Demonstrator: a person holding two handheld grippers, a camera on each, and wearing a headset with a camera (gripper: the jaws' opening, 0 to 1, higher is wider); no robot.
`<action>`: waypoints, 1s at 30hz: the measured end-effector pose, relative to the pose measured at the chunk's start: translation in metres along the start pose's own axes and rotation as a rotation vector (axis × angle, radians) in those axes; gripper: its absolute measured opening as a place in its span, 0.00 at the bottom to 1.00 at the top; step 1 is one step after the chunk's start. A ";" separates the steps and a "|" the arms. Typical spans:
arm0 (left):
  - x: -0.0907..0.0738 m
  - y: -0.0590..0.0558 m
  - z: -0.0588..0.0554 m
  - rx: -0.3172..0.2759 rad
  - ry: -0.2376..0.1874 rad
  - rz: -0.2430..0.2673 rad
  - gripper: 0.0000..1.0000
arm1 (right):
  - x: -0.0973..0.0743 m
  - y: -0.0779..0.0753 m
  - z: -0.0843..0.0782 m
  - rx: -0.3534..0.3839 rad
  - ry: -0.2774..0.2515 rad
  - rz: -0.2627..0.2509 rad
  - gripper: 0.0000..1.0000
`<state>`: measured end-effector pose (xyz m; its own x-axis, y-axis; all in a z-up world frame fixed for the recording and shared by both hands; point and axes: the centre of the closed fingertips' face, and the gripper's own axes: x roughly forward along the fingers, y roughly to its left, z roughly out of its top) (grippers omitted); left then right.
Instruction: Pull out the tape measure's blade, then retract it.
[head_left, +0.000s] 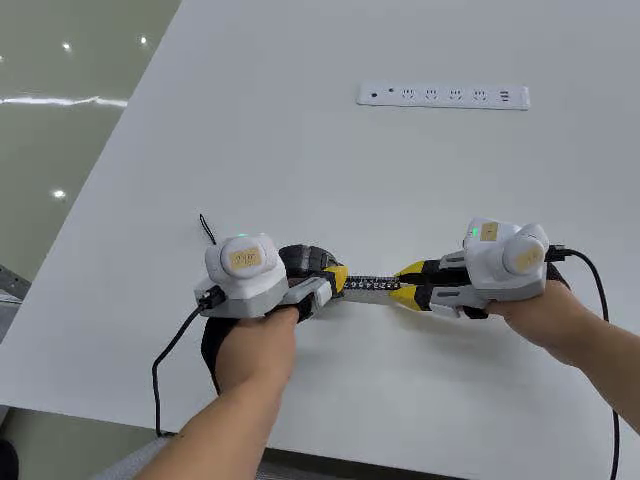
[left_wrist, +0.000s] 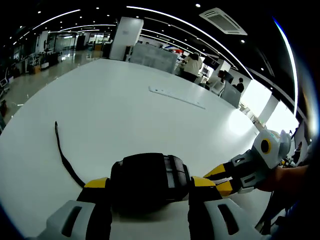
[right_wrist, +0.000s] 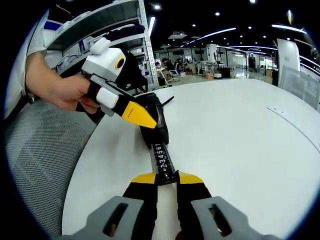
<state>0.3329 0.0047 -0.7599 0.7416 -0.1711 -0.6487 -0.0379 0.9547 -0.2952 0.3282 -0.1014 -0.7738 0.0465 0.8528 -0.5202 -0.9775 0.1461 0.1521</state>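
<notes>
At the near edge of the desk (head_left: 300, 150): the tape measure sits between the two hand-held grippers, well apart from a white power strip (head_left: 443, 95) at the far side.
Left hand-held gripper (head_left: 328, 282): its yellow-tipped jaws are clamped on the case (left_wrist: 150, 175), one on each side, with the case resting on the desk.
Right hand-held gripper (right_wrist: 161, 178): its jaws are together, pinching the free end of the blade (right_wrist: 159, 156).
Step in hand: the pull-out, by my reading. A short run of blade bridges the gap from the case to the right jaws, so the draw looks early rather than finished.
Next move: the right hand-held gripper likely needs to travel straight away from the case, in line with the blade, while the left one pins the case in place. A sideways pull could kink the blade or twist the case out of its grip. To retract, the pinched end should ride back toward the case under control rather than be let fly.
Look of the tape measure: the case is black, chunky and ribbed. The blade is narrow and dark with pale numerals, lying low and level over the desk. A thin black strap (left_wrist: 62, 150) trails from the case across the white top.
</notes>
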 end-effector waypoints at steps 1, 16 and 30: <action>0.000 0.000 0.000 -0.002 0.000 0.000 0.58 | 0.001 0.000 0.001 -0.001 -0.001 0.001 0.09; 0.000 0.001 0.000 -0.004 0.001 -0.002 0.58 | 0.020 0.001 0.005 0.009 -0.009 0.014 0.09; 0.000 0.002 0.001 -0.017 0.000 -0.006 0.58 | 0.037 0.004 0.014 0.008 -0.012 0.031 0.10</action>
<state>0.3334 0.0065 -0.7600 0.7422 -0.1771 -0.6464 -0.0444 0.9494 -0.3110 0.3289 -0.0628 -0.7807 0.0187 0.8627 -0.5054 -0.9768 0.1236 0.1748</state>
